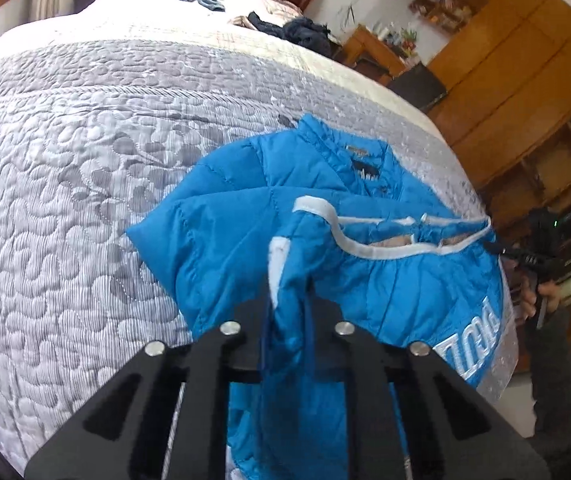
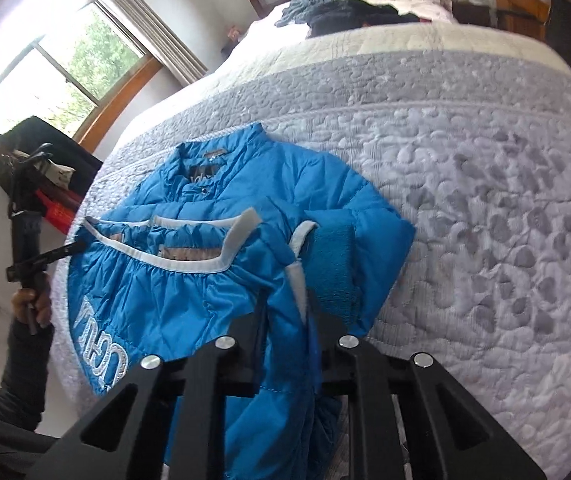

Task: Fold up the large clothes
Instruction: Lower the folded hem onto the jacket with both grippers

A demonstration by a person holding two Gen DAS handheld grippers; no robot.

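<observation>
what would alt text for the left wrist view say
The left gripper is shut on a bunched edge of a blue puffer jacket with white trim, lying on a grey quilted bedspread. At far right, the right gripper pinches the jacket's other end, and dark clothes lie near the headboard.

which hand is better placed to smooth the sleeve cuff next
Right, probably: the cuff lies just ahead of the right tongs, while the left tongs grip the far hem corner of the jacket. Both are shut on it.
</observation>
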